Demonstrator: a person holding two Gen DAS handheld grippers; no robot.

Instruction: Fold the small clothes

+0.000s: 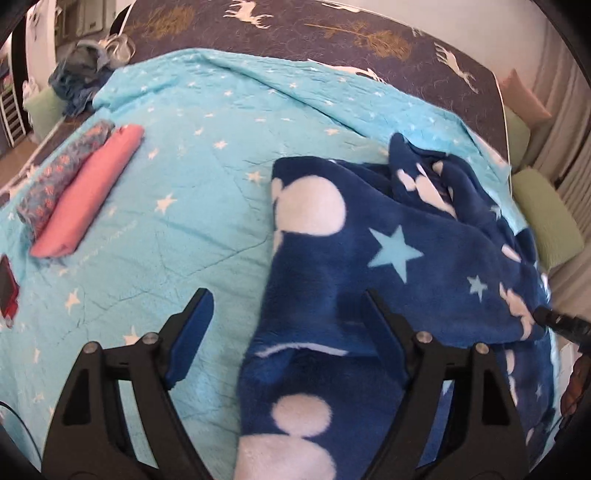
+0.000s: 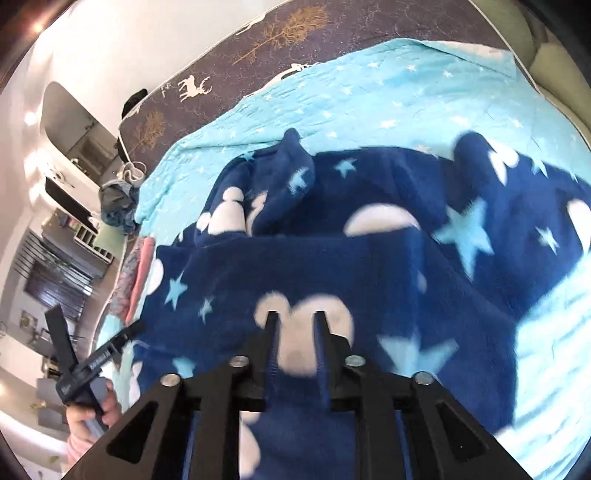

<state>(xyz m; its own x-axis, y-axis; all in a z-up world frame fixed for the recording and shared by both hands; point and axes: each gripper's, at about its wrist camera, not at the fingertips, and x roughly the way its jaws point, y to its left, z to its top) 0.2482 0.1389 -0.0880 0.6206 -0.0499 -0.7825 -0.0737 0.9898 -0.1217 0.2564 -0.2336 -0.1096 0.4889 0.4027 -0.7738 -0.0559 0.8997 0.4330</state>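
Observation:
A dark blue fleece garment (image 1: 388,258) with white mouse-head shapes and light blue stars lies rumpled on the light blue star quilt (image 1: 177,177). My left gripper (image 1: 284,306) is open wide; the garment's left edge passes between its fingers, which do not pinch it. In the right wrist view the garment (image 2: 332,258) fills the middle, and my right gripper (image 2: 297,317) is shut on a fold of it. The right gripper's tip also shows in the left wrist view (image 1: 546,317) at the garment's right edge. The left gripper shows in the right wrist view (image 2: 107,350) at the lower left.
A folded pink cloth (image 1: 88,192) and a rolled patterned cloth (image 1: 62,177) lie at the quilt's left. A heap of bluish clothes (image 1: 79,85) sits at the far left corner. Green pillows (image 1: 546,214) line the right side. A dark deer-print sheet (image 1: 332,33) lies beyond.

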